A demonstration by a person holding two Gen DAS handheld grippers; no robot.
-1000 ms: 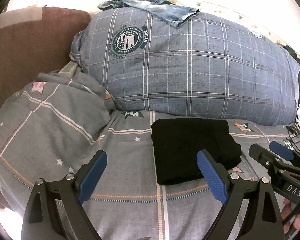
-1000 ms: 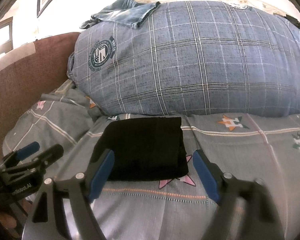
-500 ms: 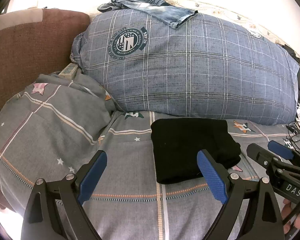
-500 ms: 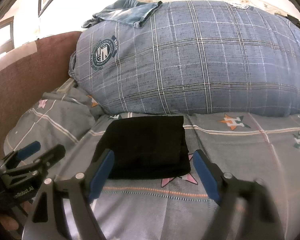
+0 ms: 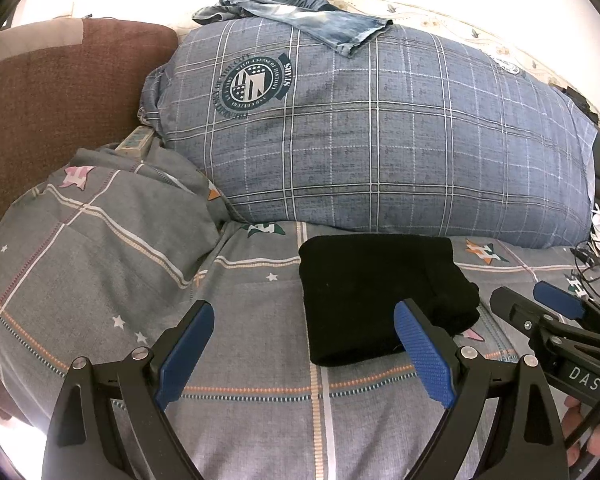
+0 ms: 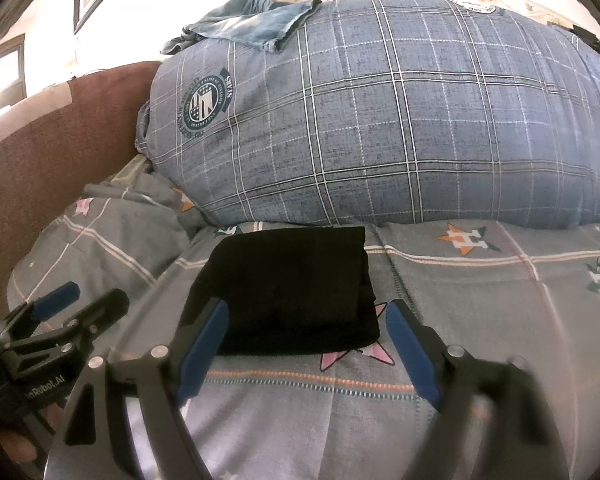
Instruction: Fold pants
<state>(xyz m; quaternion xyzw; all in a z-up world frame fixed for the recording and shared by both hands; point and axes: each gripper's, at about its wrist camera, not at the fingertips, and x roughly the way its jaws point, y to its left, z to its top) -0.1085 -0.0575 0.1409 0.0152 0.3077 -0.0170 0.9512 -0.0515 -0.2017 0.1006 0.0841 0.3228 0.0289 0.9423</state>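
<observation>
We see the black pants [image 5: 380,296] folded into a flat block on the bedsheet [image 5: 260,400], just ahead of both tools. Left gripper [image 5: 304,352] spread wide, holding nothing; pants sit ahead and to its right. Right gripper [image 6: 304,344] also spread, nothing held, pants straight ahead. Big plaid pillow [image 5: 380,140] borders the far edge, jeans [image 5: 300,20] draped on top. Bare sheet left and right.

Both wrist views look low across the bed [image 5: 260,400], sharing the folded pants [image 5: 380,296] [image 6: 292,292].
</observation>
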